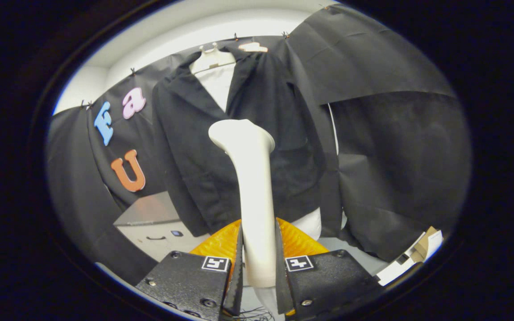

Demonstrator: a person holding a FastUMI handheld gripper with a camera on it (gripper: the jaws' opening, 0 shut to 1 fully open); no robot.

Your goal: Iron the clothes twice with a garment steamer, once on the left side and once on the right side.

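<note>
Jaws grip steamer [257, 196] before black jacket [203, 147].

A white dress form [216, 80] carries the black jacket [194, 156] above a pale surface [350, 249] where a cardboard box [420, 252] lies, while the gripper [259, 232] carries the white steamer [250, 178], both fingers pressed against its handle

Garment steamer [252, 178]: smooth matt plastic, clamped between hand-held gripper [259, 263] fingers. Jacket [203, 147] at 12 o'clock beyond: matt dark woven cloth. Mannequin [214, 73]: pale fabric cover.
</note>
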